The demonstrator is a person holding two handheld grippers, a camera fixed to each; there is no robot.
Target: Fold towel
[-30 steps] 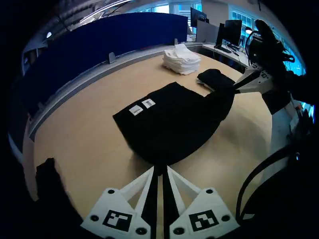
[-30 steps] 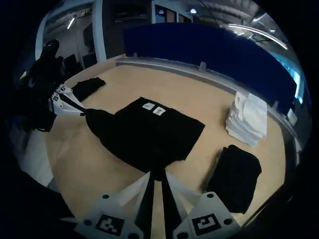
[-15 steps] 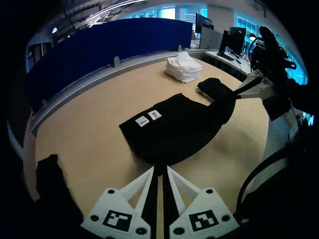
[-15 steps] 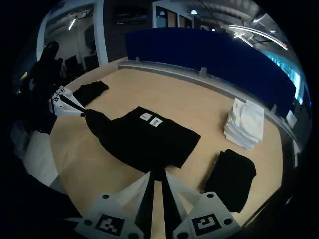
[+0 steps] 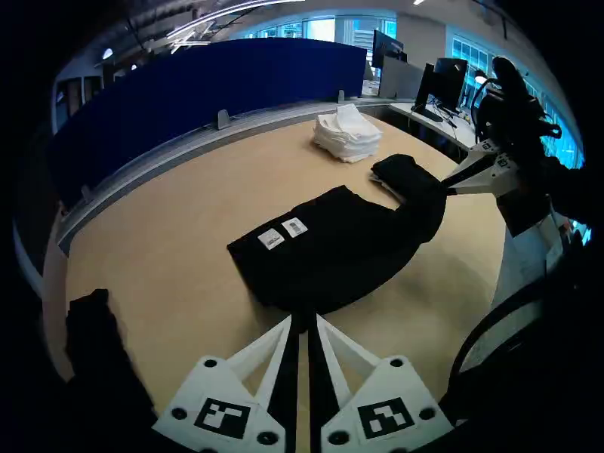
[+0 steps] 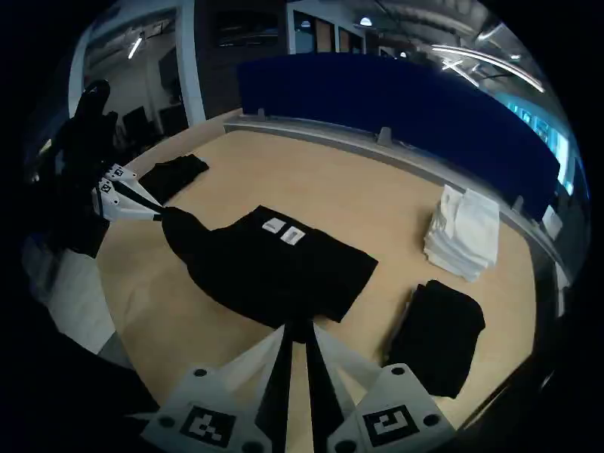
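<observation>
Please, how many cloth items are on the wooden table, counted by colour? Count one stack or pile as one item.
Black: 3 (spread black towel, folded black cloth pile, small black cloth)
White: 1 (stack of folded white towels)
Total: 4

Even, cool light is cast from ceiling strips [image 6: 483, 62] and windows [image 5: 317, 29]. A soft shadow is noted beside the towel [image 5: 340, 241] on the table [image 5: 174, 249]. Edges are bent and darkened; centre sharp.
</observation>
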